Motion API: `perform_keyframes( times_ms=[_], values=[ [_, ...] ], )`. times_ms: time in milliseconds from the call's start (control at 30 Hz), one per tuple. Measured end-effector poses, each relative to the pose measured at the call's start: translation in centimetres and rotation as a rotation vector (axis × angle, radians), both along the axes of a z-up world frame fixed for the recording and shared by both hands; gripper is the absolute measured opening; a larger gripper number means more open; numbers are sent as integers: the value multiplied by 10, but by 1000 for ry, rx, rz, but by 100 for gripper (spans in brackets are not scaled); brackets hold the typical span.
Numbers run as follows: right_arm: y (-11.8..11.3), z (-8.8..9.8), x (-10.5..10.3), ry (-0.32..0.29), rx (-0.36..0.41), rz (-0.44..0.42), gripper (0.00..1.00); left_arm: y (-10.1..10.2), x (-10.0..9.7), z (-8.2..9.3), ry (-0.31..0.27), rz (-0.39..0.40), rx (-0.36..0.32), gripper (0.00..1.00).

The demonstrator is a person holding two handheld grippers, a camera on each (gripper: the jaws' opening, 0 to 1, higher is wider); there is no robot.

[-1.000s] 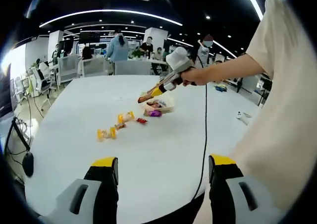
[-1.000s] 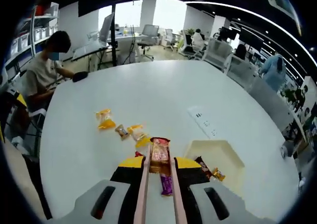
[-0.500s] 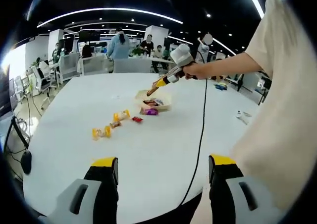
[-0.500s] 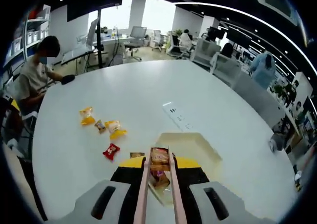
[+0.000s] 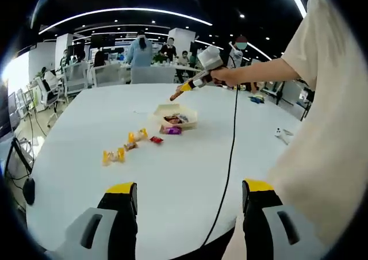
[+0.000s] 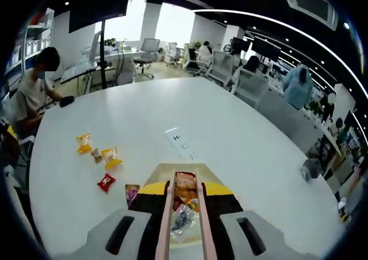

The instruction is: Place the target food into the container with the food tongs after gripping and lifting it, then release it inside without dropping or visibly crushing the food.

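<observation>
The right gripper (image 6: 184, 222) is squeezing a pair of pinkish food tongs (image 6: 184, 214), its yellow-tipped jaws drawn in against the two arms, and the tongs' tips are pinching a small wrapped snack (image 6: 185, 180) in an orange-and-pink packet. That packet is hanging directly above the cream-coloured container (image 6: 164, 172), which is sitting on the big white table (image 6: 241, 139). From the left gripper view the same container (image 5: 175, 119) is lying below the raised tongs, with a few packets already inside it.

The packet looks light and crinkly, probably slick film over something soft or crumbly (a cake or wafer, I would guess), so it will slide before it resists. The tongs are biting it across the middle of its flat faces, which seems the right place; a corner or the sealed edge would let it swivel or slip out. Only a mild squeeze is wanted, enough to keep the film from creeping, since more would dent the filling.

The left gripper (image 5: 187, 205) is hanging near the table edge, well back from the container, jaws spread wide and holding nothing. A purple packet (image 5: 173, 130) is lying just beside the container, a red one (image 5: 156, 139) a little further off, and yellow ones (image 5: 138, 136) trailing away from it.
</observation>
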State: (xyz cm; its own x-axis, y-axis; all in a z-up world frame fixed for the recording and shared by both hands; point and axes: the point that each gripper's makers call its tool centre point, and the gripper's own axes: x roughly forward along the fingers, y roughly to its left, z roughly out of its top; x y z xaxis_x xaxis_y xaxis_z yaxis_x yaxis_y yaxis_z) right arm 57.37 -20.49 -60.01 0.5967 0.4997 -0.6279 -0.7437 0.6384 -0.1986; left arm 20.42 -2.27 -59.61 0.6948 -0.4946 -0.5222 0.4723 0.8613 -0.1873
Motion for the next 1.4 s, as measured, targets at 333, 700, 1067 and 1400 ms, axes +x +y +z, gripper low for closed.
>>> perform_keyframes(
  times_ms=[333, 700, 1067, 1400],
  values=[
    [10, -8, 24, 10, 21, 16, 21, -1, 8, 1, 19, 15, 15, 74],
    [21, -8, 25, 8, 41, 39, 22, -2, 20, 0, 25, 21, 21, 74],
    [28, -14, 5, 26, 49, 45, 22, 2, 16, -2, 24, 14, 11, 74],
    [52, -16, -20, 42, 62, 77, 22, 11, 13, 0, 13, 13, 7, 73]
  ],
)
